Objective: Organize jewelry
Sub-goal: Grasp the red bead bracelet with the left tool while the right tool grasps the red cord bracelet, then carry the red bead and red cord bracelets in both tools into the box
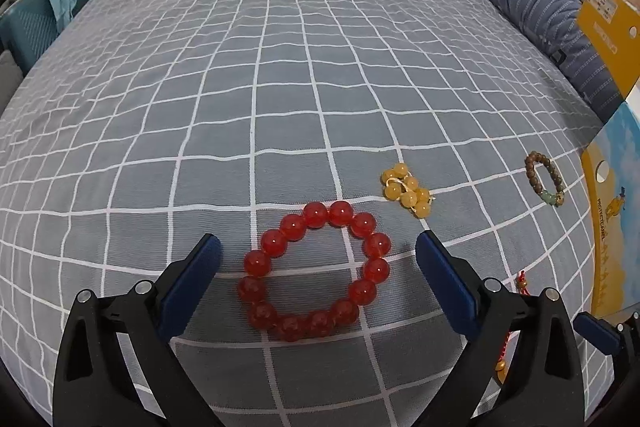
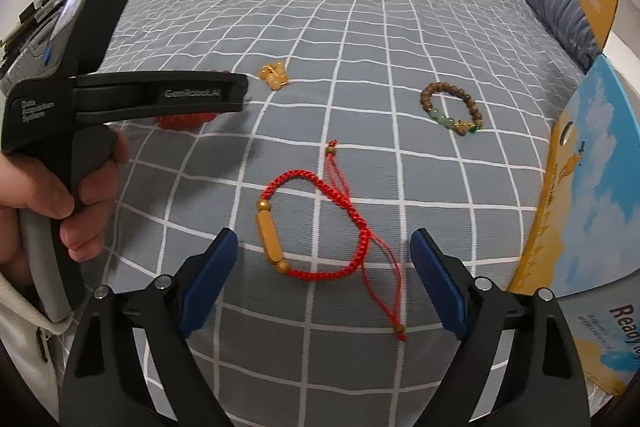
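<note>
Between my left jaws, which stood wide open and gripped nothing, the red bead bracelet (image 1: 314,271) lay flat on the checked bedspread (image 1: 280,87), its ring centred in the gap and neither pad touching it. My left gripper (image 1: 318,251) pointed steeply down at it. My right gripper (image 2: 324,247) was likewise spread and empty, framing the red cord bracelet (image 2: 316,227) with its long amber bead, the loose tails trailing toward the right pad. Further out lay the yellow bead cluster (image 1: 406,189) and the brown-and-green bead bracelet (image 2: 450,107), both well apart from either tool. A printed card box (image 2: 592,187) stood at the bed's right edge. I judged this the approach before a double pickup. Next I needed to sink each tool until the pads bracketed one side of its bracelet, then close.
</note>
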`<state>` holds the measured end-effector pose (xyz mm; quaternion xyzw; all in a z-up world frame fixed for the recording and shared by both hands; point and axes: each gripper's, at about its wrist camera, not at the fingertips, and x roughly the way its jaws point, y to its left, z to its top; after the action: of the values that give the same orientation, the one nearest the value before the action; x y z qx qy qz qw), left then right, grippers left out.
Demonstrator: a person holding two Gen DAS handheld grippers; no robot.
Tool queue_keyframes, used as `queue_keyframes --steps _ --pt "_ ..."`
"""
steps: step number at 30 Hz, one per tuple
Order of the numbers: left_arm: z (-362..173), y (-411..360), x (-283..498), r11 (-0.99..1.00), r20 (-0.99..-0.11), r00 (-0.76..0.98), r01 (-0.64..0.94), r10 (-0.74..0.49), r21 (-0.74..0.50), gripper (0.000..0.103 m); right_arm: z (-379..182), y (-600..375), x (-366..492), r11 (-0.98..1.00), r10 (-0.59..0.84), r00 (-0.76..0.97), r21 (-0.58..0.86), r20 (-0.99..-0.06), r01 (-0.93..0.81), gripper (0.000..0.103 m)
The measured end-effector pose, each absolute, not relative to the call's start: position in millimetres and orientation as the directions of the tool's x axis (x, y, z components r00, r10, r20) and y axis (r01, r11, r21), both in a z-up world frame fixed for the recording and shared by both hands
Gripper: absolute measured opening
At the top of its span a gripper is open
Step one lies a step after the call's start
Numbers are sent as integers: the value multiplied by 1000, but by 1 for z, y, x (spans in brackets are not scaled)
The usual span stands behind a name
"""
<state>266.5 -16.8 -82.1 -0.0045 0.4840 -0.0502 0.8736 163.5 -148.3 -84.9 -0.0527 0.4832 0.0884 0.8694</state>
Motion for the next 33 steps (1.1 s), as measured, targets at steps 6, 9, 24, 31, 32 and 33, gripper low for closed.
queue_keyframes --steps 6,9,24,31,32,33 --pt "-89 -19 268 995 -852 516 83 -84 -47 87 -93 -147 169 979 101 488 -2 -867 -205 77" --pt "-90 -19 268 996 -854 516 78 -74 -39 77 -99 -147 171 979 93 469 -5 -878 -205 71" --pt "-83 -12 262 998 -866 495 50 -66 -47 26 -97 -143 166 975 99 459 -6 -883 -222 16" --pt "-70 -9 255 997 -853 515 55 -78 -58 13 -94 -141 164 976 82 464 -24 -882 -218 6" --pt "-69 -9 254 997 -854 514 57 -81 -61 13 -93 -141 164 976 82 464 -23 -882 -216 6" --pt "-69 -9 254 996 -856 510 59 -86 -65 13 -93 -142 164 977 84 465 -20 -882 -214 6"
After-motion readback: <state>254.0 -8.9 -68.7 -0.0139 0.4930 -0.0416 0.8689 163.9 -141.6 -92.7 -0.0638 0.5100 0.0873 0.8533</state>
